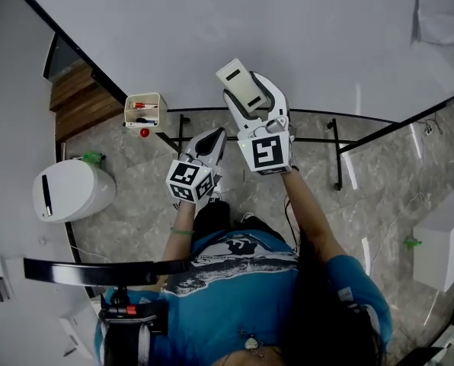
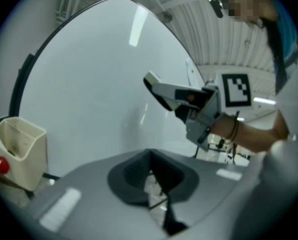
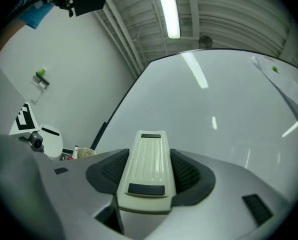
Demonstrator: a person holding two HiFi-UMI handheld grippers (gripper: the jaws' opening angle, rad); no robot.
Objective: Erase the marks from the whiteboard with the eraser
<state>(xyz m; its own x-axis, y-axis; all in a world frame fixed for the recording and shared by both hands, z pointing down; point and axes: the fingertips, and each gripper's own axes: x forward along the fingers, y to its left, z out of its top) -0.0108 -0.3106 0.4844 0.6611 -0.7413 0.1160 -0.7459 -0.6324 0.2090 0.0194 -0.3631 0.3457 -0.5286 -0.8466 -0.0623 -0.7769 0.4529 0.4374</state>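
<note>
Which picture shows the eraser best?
The right gripper view: the eraser fills the middle, clamped between the jaws. The head view shows it small, from above; the left gripper view shows it side-on, farther off.

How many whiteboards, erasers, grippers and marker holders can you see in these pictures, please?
Whiteboard: 1
Eraser: 1
Grippers: 2, the left gripper and the right gripper
Marker holder: 1
Total: 5
</note>
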